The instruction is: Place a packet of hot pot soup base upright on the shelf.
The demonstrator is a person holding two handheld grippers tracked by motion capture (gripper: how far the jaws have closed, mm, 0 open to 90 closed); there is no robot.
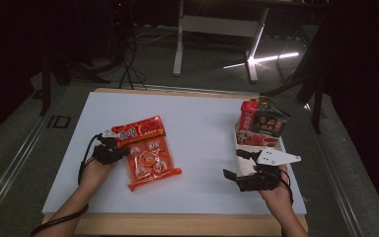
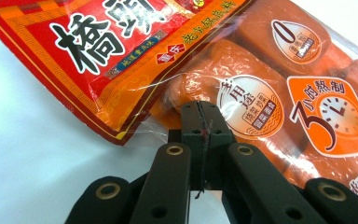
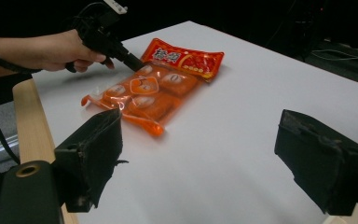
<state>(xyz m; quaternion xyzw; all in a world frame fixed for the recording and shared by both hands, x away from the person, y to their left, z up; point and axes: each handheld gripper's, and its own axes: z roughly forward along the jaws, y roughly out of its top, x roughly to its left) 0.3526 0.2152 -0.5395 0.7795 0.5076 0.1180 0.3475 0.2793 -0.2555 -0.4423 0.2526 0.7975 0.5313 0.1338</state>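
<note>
The orange snack packet (image 1: 147, 158) lies flat on the white table's left part; red header at its far end; clear window showing orange pieces.

Left gripper (image 1: 120, 151) closed on orange snack pack's (image 1: 150, 160) edge, mid-left on white desk (image 1: 202, 138); right gripper (image 1: 236, 163) open beside boxed snacks (image 1: 261, 126).

Just past your closed black jaws lies the clear orange plastic packet (image 2: 279, 93) with round white-and-orange labels, its red header (image 2: 98, 51) edged in an orange fret pattern and printed with bold black-and-white characters, on the white tabletop (image 2: 32, 154).
</note>
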